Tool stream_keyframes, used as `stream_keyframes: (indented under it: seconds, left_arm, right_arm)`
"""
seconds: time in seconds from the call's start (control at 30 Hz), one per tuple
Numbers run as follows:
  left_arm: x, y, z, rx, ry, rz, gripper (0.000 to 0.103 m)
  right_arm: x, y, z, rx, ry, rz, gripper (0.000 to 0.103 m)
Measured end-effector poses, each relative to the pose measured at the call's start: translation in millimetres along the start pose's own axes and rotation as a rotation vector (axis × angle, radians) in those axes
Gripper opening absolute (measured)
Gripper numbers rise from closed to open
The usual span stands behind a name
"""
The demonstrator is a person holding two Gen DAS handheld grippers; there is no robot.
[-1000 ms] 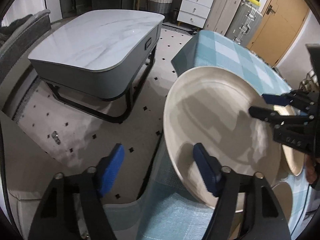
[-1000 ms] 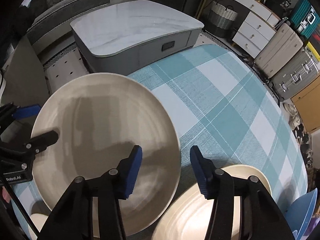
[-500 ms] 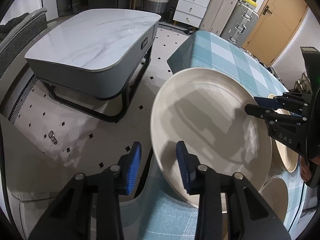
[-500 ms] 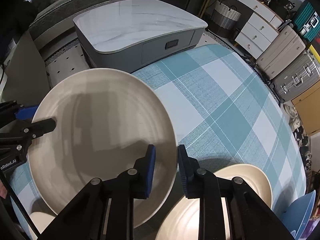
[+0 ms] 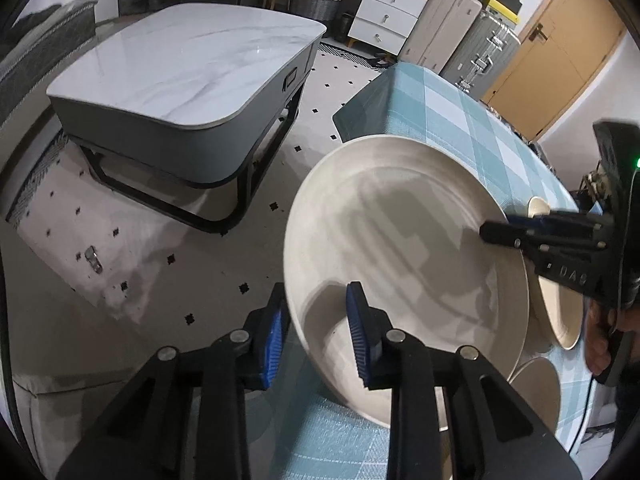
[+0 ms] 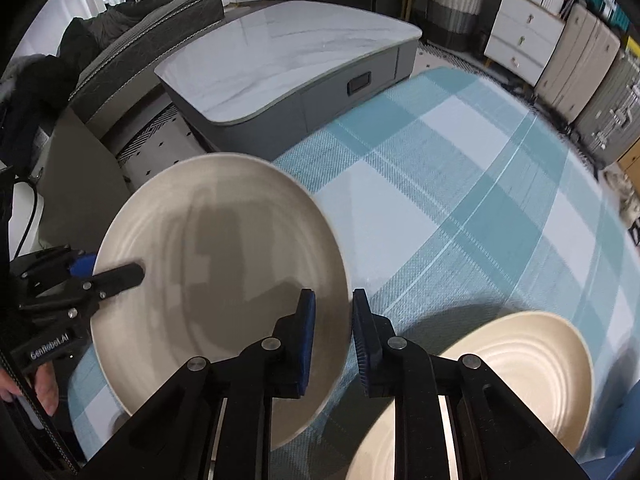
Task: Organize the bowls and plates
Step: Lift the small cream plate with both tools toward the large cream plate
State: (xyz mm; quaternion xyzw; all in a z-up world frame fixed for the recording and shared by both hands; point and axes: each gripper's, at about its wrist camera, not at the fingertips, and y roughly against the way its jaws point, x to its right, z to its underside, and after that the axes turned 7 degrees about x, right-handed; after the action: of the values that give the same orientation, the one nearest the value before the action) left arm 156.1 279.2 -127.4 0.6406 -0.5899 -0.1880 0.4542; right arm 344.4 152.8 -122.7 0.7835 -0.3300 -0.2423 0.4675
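**Large Plate Pinched at Both Rims Over the Checked Table**

Nearest, in the left wrist view: left gripper (image 5: 316,332), jaws just drawn in to a narrow gap, blue pads on either side of the near rim of the large cream plate (image 5: 400,256), one pad under, one on the upper face. In the right wrist view: right gripper (image 6: 332,332), jaws likewise just narrowed, straddling the plate's (image 6: 216,280) opposite rim; clamped or merely close, hard to tell. Plate tilted, raised above the near corner of the teal checked tablecloth (image 6: 460,184). Just beside it to the right, a second cream plate (image 6: 500,392) lying on the cloth. Further off, beyond the table edge: a grey marble-topped coffee table (image 5: 188,60) on the tiled floor. Farthest back: white drawers (image 5: 388,16) and suitcases (image 5: 476,48) along the wall.
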Motion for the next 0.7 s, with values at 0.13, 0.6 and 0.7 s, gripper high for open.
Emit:
stream_keyframes:
  seconds: [0.13, 0.6, 0.7]
  left_arm:
    - [-6.3, -0.4, 0.7, -0.009, 0.026, 0.032, 0.027]
    - [-9.3, 4.9, -0.9, -0.03, 0.058, 0.012, 0.015]
    - [-7.1, 6.2, -2.3, -0.034, 0.048, -0.008, 0.015]
  right_arm:
    - [0.9, 0.3, 5.2, -0.004, -0.017, -0.017, 0.018]
    - [-0.2, 5.0, 7.0, 0.023, -0.05, -0.014, 0.012]
    - [1.7, 5.6, 7.5, 0.006, -0.069, -0.021, 0.011]
